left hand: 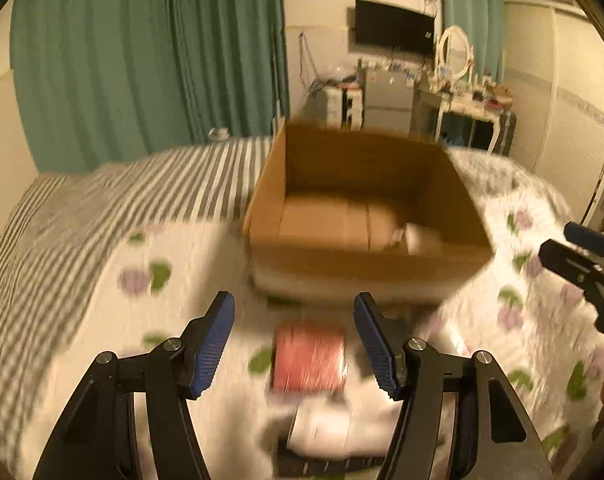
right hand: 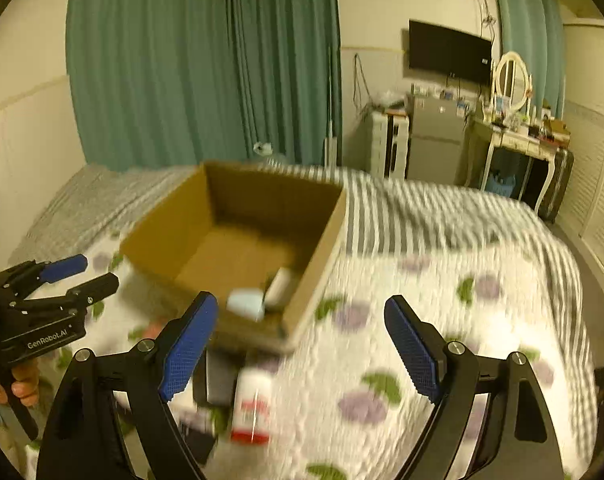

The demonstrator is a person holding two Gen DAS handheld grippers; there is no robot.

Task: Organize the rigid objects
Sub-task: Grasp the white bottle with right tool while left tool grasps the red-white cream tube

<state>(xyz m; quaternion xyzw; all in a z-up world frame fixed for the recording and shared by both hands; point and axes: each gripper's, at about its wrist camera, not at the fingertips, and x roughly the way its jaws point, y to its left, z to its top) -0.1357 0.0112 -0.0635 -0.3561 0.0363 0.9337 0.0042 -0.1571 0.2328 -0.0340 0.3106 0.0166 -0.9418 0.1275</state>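
An open cardboard box (left hand: 366, 268) sits on the bed; it also shows in the right wrist view (right hand: 314, 276). Inside lie a pale blue item (right hand: 246, 304) and a white item (right hand: 280, 286). My left gripper (left hand: 294, 340) is open above a red-and-white object (left hand: 308, 356) lying on the quilt in front of the box. My right gripper (right hand: 300, 344) is open and empty, near the box's front corner. A white bottle with a red label (right hand: 252, 408) and a dark flat item (right hand: 218, 380) lie below it. Both views are motion-blurred.
The bed has a floral quilt (right hand: 382, 360) and a striped sheet (left hand: 102, 200). Green curtains (left hand: 142, 60) hang behind. A small fridge (right hand: 434, 140), dressing table (right hand: 518, 140) and wall TV (right hand: 448, 50) stand at the far right.
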